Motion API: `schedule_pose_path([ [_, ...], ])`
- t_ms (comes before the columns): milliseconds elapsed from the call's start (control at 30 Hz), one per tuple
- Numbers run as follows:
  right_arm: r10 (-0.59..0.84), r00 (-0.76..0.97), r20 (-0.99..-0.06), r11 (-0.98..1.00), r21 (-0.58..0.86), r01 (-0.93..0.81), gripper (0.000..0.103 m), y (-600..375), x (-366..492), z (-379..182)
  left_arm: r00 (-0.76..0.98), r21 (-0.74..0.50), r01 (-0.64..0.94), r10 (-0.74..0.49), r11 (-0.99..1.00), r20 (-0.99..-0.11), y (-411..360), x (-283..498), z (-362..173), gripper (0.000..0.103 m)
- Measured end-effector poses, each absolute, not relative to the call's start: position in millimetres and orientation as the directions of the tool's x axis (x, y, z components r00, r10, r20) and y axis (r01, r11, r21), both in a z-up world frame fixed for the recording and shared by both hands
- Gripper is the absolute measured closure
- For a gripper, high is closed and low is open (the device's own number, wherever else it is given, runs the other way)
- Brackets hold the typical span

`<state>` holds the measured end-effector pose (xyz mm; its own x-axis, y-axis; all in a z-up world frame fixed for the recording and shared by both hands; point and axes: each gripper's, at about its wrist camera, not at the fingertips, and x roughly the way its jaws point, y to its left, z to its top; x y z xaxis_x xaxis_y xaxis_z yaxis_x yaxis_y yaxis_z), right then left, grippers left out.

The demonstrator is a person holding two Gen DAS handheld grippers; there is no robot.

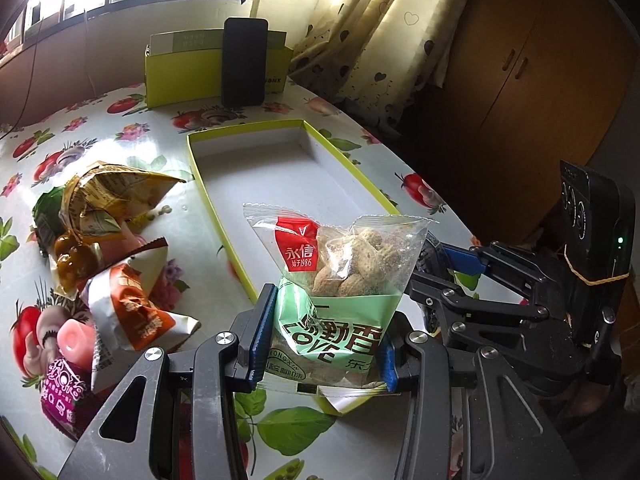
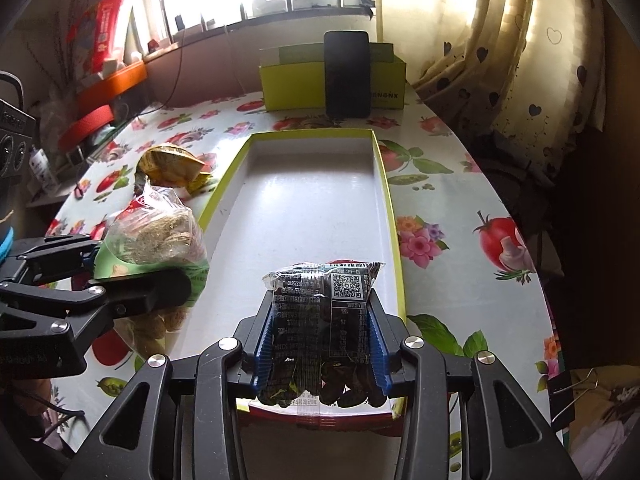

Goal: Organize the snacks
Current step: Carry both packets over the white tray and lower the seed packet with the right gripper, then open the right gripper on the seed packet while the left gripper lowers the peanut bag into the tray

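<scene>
Here, my left gripper was clamped on a green-and-clear bag of nuts, its blue finger pads pressing the bag's lower half from both sides while the clear top stood upright above them. The bag was held over the near left rim of the shallow yellow-edged tray, whose white floor lay bare. My right gripper was closed on a dark packet with a QR code, squeezed between its blue pads and held above the tray's near end. To the left of the tray, on the flowered tablecloth, lay the remaining snacks: a crumpled yellow wrapper, a packet of brown glazed pieces, an orange-and-white pouch and a pink-and-purple packet, all close together, some overlapping. Beyond the tray's far end stood a yellow-green box with a black phone leaning upright against its front.
</scene>
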<state>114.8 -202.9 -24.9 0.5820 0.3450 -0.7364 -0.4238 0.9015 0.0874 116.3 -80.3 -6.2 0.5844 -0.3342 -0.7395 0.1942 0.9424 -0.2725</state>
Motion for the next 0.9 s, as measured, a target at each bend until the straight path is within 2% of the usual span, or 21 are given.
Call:
schedule_pose_path([
  [200, 0.334, 0.57, -0.751, 0.908, 0.093, -0.409, 0.059, -205, 117, -27, 0.577, -0.264, 0.189, -0.325, 0.946, -0.749, -83, 120, -10, 0.058],
  [533, 0.342, 0.6, -0.724, 0.912, 0.1, -0.398, 0.058, -215, 111, -17, 0.567, -0.274, 0.215, -0.348, 0.937, -0.746, -88, 117, -9, 0.055],
  [667, 0.339, 0.605, -0.72, 0.914, 0.099, -0.393, 0.058, -216, 111, -14, 0.565, -0.291, 0.221, -0.365, 0.931, -0.74, -90, 118, -9, 0.048],
  [900, 0.338, 0.603, -0.723, 0.913, 0.097, -0.395, 0.058, -216, 109, -14, 0.595, -0.321, 0.196, -0.373, 0.927, -0.712, -81, 112, -2, 0.048],
])
